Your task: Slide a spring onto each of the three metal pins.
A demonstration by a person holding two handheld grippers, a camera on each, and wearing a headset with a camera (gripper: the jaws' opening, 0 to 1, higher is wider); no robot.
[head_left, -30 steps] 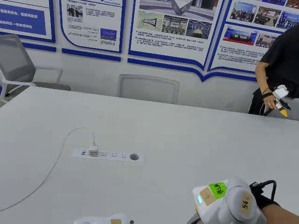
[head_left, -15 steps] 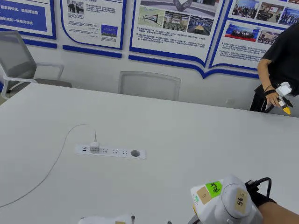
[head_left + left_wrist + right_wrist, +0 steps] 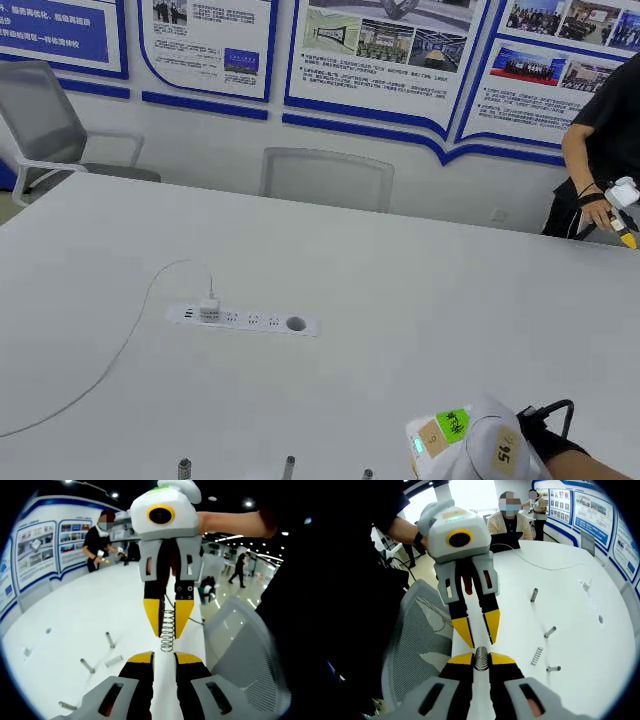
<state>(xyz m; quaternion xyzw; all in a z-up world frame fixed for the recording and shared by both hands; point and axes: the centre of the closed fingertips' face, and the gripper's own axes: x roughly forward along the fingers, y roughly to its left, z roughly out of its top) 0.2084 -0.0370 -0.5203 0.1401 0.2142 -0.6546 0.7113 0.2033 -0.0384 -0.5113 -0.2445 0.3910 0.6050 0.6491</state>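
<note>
My right gripper [image 3: 481, 659] is shut on a metal spring [image 3: 481, 658], seen end-on between its yellow tips. In the left gripper view that spring [image 3: 167, 630] stands upright in the right gripper [image 3: 167, 631], which reaches down from above. My left gripper [image 3: 165, 657] is open just under the spring's lower end; from the right gripper view the left gripper [image 3: 481, 640] faces mine, jaws apart. Three metal pins [image 3: 550, 631] stand on the white table [image 3: 400, 290]; the far pin [image 3: 534, 595] looks coiled. A loose spring [image 3: 536, 655] lies between them. The pins [image 3: 289, 466] sit at the head view's bottom edge.
A white power strip [image 3: 240, 320] with a charger and cable lies mid-table. Grey chairs [image 3: 325, 180] stand behind it, and a mesh chair [image 3: 420, 630] sits by the near edge. A person [image 3: 600, 150] at the far right holds another gripper. The right gripper's white housing [image 3: 475, 448] shows bottom right.
The head camera has tipped, bringing the three pins into the bottom edge. The white gripper body at the bottom left has dropped out of view. The right gripper's housing sits slightly lower.
</note>
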